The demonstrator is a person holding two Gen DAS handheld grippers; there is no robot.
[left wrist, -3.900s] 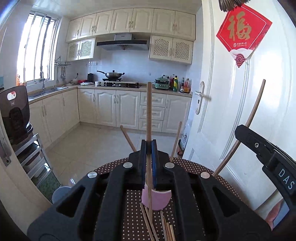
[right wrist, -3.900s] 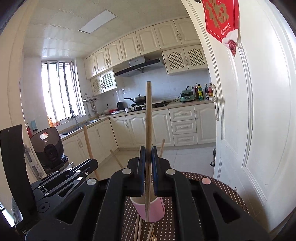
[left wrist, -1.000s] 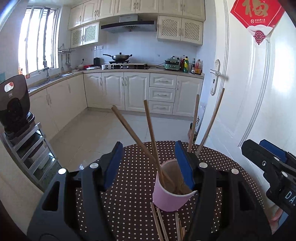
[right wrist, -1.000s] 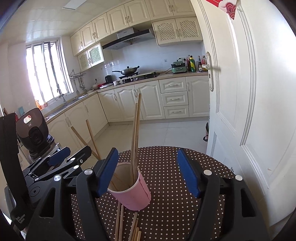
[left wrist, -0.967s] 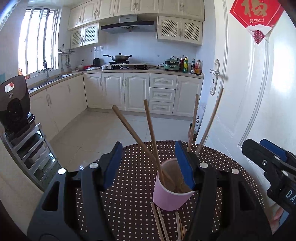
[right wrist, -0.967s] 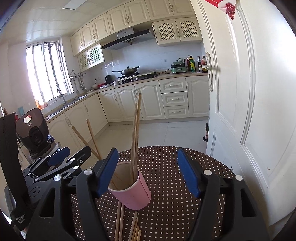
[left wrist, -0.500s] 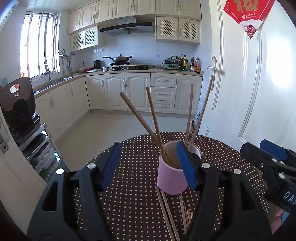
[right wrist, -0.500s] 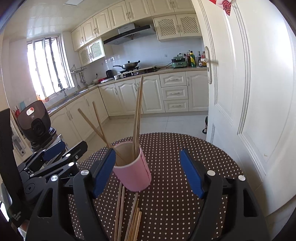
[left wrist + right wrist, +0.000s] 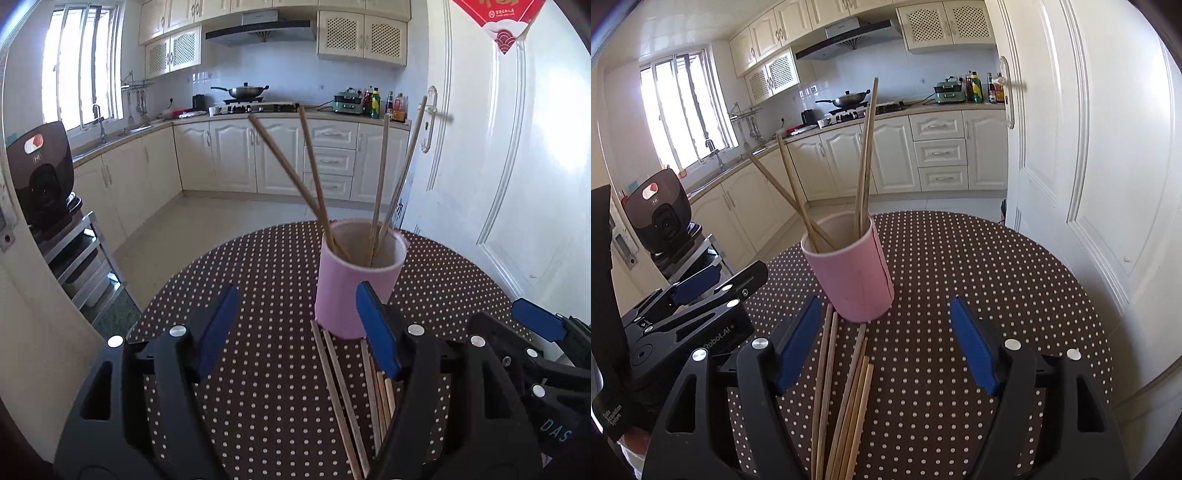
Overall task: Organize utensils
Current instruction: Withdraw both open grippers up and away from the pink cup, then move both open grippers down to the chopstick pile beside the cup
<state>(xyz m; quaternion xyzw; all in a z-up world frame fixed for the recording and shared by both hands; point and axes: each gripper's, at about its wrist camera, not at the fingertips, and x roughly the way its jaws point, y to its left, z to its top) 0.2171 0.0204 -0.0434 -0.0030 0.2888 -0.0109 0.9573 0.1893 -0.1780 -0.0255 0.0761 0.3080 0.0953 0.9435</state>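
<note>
Left gripper (image 9: 299,332): jaws spread wide with nothing between the blue pads; it hovers over the near part of the table, the right pad overlapping the cup's lower edge in its own view.
Right gripper (image 9: 886,343): jaws likewise spread and empty, held low over the table just in front of the cup.
Pink cup (image 9: 360,280): stands upright on the dotted table, near its middle.
Chopsticks in the cup (image 9: 314,177): four lean out of it, two tilted left and crossing, two tilted right.
Loose chopsticks (image 9: 846,402): about six lie flat on the table in front of the cup, pointing toward it, their far ends just beside its base.
Table (image 9: 997,280): round, covered in a brown cloth with white dots.
Left view only: the right gripper's black body and one blue pad at the far right edge; the two right-leaning sticks seen clearly apart.
Right view only: the left gripper seen from the side at the left edge; the right-leaning pair nearly overlapping as one; a seam down the cup's wall.
Door (image 9: 1089,147): white, panelled, just beyond the table on the right.
</note>
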